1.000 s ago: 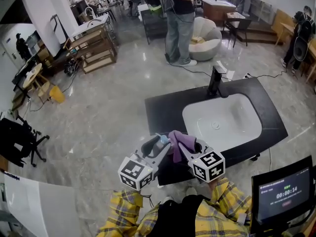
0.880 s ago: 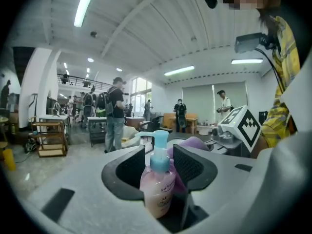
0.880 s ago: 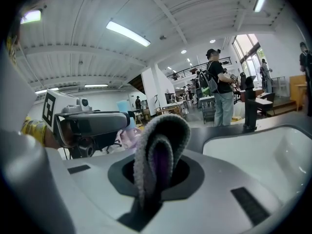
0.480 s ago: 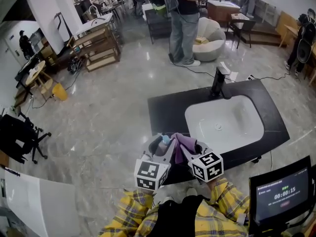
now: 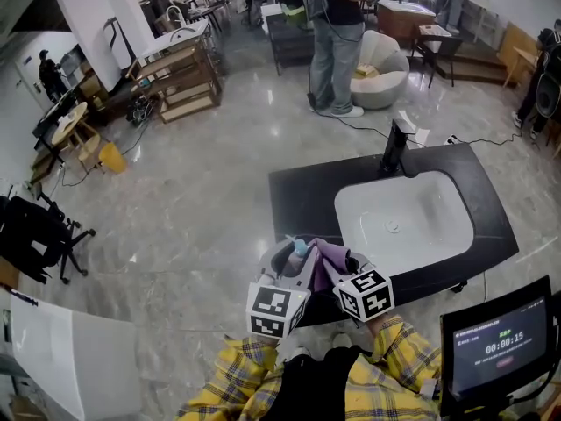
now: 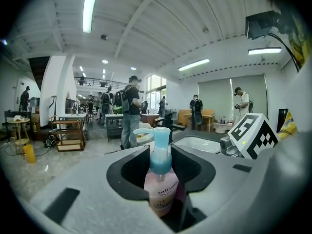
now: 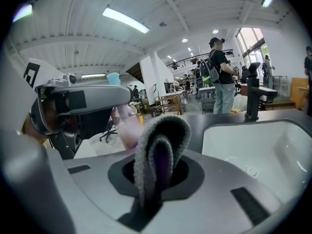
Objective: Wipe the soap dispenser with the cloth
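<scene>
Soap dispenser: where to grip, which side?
Take the dispenser by its pink body, side-on, below the blue pump: upright, the body is widest and the pump overhangs the top. The left gripper is closing on it there.

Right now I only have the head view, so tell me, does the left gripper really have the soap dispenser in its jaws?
Observer: Yes. In the left gripper view the soap dispenser, pink with a blue pump, stands upright between the jaws of the left gripper, which are closing on it.
Operator: And the cloth?
Observer: The right gripper view shows the cloth folded into a loop, grey outside and purple inside, pinched in the jaws of the right gripper.
Operator: Is it on the dispenser yet?
Observer: That view puts the soap dispenser just behind the cloth's left edge, but I cannot tell whether they touch.
</scene>
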